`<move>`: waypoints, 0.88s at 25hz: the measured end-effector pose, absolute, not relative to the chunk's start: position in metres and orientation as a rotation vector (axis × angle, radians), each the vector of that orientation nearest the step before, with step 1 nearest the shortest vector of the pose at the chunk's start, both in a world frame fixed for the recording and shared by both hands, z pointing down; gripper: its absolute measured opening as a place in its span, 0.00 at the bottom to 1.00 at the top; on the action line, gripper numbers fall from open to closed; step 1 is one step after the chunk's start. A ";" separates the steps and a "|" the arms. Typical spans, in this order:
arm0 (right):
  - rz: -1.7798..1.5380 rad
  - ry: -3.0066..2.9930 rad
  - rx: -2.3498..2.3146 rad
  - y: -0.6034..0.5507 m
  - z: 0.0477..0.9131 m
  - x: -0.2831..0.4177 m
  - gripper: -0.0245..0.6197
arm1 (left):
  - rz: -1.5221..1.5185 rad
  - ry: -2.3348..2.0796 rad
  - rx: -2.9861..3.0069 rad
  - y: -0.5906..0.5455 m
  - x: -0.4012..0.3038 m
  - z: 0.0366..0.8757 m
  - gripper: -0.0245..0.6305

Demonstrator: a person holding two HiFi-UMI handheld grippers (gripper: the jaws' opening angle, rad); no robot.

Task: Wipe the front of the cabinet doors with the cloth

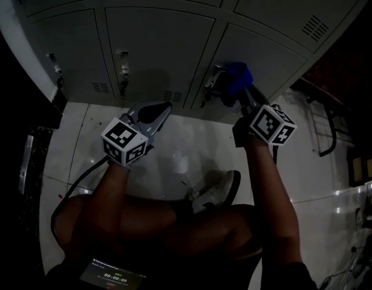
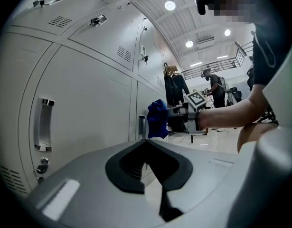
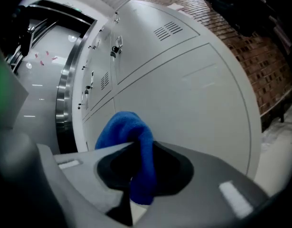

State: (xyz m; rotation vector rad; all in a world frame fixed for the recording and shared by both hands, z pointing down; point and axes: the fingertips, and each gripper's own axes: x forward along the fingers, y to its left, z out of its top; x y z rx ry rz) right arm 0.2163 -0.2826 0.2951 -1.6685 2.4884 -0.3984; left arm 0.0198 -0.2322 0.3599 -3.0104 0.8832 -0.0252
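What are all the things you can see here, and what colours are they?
cabinet doors: several, grey, in front of the person
door handles: three in the head view, metal, on the lower doors
cloth: one, blue, close to a door
floor: white, shiny, below the doors
shoe: one, white, on the floor
left gripper: one, grey, shut, empty
right gripper: one, grey, shut on the cloth

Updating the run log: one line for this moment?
right gripper: shut on blue cloth, by cabinet door | left gripper: shut, empty
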 end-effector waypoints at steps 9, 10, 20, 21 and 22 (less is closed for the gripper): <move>-0.479 2.546 -1.640 -0.314 0.326 0.168 0.13 | -0.016 0.884 -3.009 -0.233 0.019 0.358 0.04; -0.480 2.541 -1.638 -0.315 0.327 0.170 0.13 | -0.015 0.882 -3.009 -0.233 0.019 0.358 0.04; -0.459 2.530 -1.721 -0.314 0.335 0.215 0.13 | -0.034 0.879 -3.010 -0.233 0.021 0.361 0.04; -0.454 2.530 -1.738 -0.312 0.336 0.222 0.13 | -0.035 0.878 -3.010 -0.233 0.021 0.361 0.04; -0.449 2.528 -1.756 -0.311 0.337 0.228 0.13 | -0.036 0.876 -3.009 -0.233 0.022 0.362 0.04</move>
